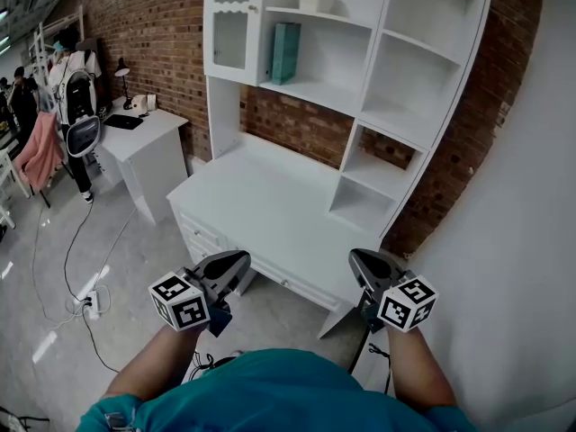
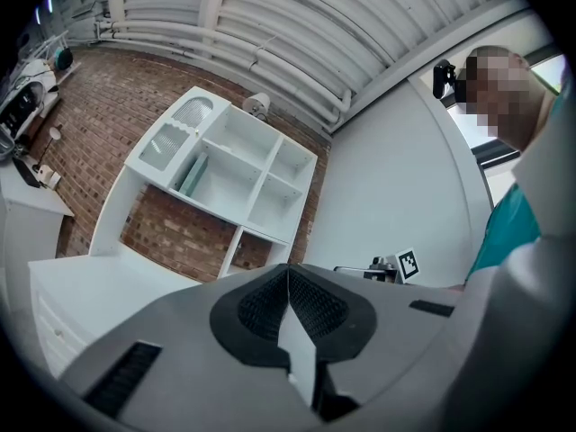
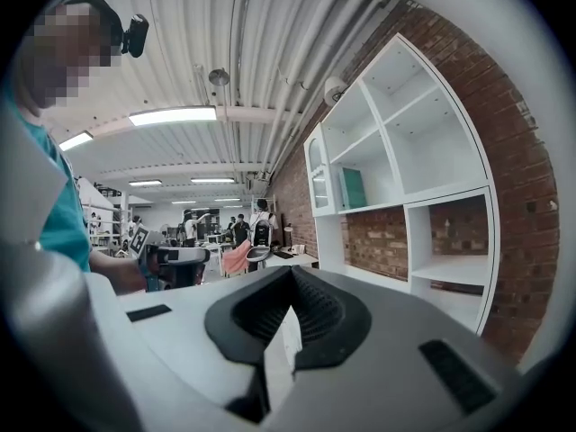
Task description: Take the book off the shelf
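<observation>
A teal book point(image 1: 286, 52) stands upright on the middle shelf of the white hutch point(image 1: 387, 120), beside the glass-door compartment. It also shows in the left gripper view as the book point(image 2: 191, 174) and in the right gripper view as the book point(image 3: 353, 187). My left gripper point(image 1: 236, 261) and right gripper point(image 1: 360, 261) hover in front of the white desk point(image 1: 270, 205), well below and short of the book. The left gripper point(image 2: 288, 273) has its jaws pressed together, empty. The right gripper point(image 3: 290, 275) is likewise shut with nothing between its pads.
A white box point(image 1: 317, 2) sits on the top shelf. The glass door point(image 1: 231, 25) closes the hutch's left compartment. A second white desk point(image 1: 144, 133) with a lamp stands at left, people beyond it. Cables and a power strip point(image 1: 90, 300) lie on the floor. A white wall point(image 1: 522, 241) rises at right.
</observation>
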A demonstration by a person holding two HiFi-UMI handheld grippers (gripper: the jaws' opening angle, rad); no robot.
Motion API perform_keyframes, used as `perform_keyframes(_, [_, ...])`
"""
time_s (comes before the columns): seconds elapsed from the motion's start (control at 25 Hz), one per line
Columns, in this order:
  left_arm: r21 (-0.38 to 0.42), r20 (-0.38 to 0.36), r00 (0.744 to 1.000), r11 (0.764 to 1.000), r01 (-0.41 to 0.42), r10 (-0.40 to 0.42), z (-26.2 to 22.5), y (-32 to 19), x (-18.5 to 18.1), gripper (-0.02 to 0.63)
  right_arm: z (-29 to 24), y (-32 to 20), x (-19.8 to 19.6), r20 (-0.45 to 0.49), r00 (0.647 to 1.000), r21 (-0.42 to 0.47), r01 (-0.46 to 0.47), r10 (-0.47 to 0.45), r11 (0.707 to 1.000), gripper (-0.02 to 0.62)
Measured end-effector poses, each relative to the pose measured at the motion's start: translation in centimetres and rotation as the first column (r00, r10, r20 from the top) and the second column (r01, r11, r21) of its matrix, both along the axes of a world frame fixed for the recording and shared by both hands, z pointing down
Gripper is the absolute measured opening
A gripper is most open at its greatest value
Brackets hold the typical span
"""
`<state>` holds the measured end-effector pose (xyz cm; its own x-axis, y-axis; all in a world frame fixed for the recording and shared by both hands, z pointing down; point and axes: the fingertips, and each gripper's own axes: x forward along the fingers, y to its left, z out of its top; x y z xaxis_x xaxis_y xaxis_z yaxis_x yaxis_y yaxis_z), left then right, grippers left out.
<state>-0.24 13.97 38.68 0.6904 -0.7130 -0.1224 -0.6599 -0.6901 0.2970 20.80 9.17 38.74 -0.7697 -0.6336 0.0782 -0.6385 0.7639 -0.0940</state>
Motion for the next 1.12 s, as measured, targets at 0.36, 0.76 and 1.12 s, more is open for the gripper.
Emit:
perform_keyframes(0.36, [0.012, -0.017, 1.000, 1.000, -0.015, 0.015, 0.7, -6.0, -3.3, 0.018, 0.2, -5.9, -3.0, -0.027, 1.000, 0.006, -0.014, 0.014, 1.000, 0.021])
perform_keyframes(0.76, [0.035, -0.022, 0.991, 0.991, -0.130, 0.131, -0.5, -21.7, -10.3, 0.018, -1.3, -19.3, -10.6, -0.008, 0.996, 0.045, -0.086, 0.086, 0.995, 0.021])
perform_keyframes(1.12, [0.043, -0.003, 0.974, 0.973, -0.225, 0.226, -2.2, -33.2, -14.6, 0.018, -2.7, -29.8, -16.3, 0.003, 0.990, 0.034, -0.142, 0.142, 0.989, 0.021])
